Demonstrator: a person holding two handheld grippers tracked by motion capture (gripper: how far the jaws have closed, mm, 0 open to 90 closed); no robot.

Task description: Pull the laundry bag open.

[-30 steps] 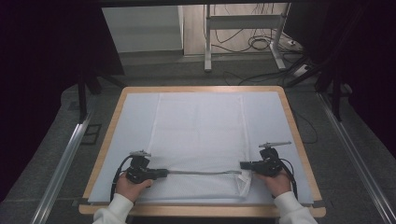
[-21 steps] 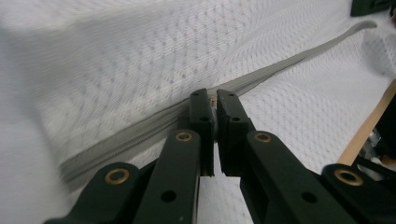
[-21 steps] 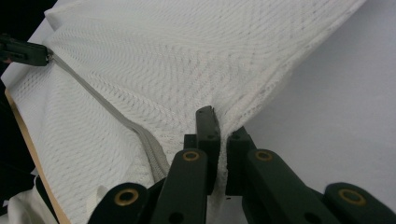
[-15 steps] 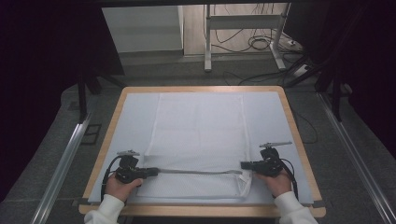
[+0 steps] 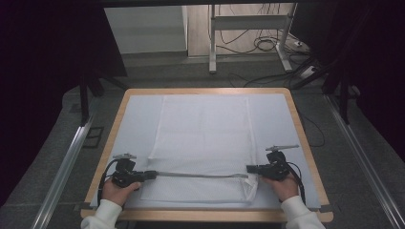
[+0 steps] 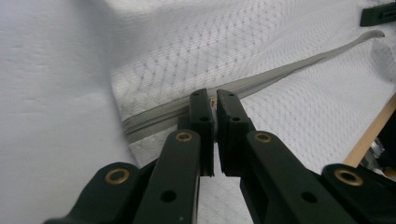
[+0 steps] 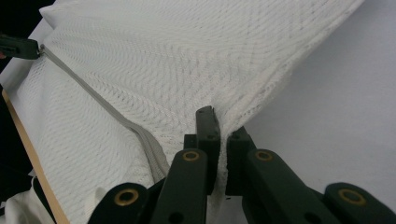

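A white mesh bag [image 5: 203, 138] lies flat on the white-covered table [image 5: 205, 90]. A grey zipper [image 5: 200, 175] runs across the bag near its front edge. My left gripper [image 5: 152, 174] is at the zipper's left end. In the left gripper view its jaws [image 6: 215, 100] are shut on the zipper's end [image 6: 154, 119], with a small pull pinched between them. My right gripper [image 5: 249, 168] is at the bag's right front corner. It [image 7: 219, 126] is shut on the mesh edge beside the zipper [image 7: 93, 98]. The zipper is stretched straight between both grippers.
A wooden rim [image 5: 305, 143] frames the table, and bare white cover [image 5: 133, 129] flanks the bag. Metal rails [image 5: 62, 167] run along the floor on either side. A desk frame with loose cables [image 5: 258, 43] stands beyond the far edge.
My left gripper has slid left along the zipper line, and the grey zipper now reaches further left. The right gripper has stayed in place on the bag's corner.
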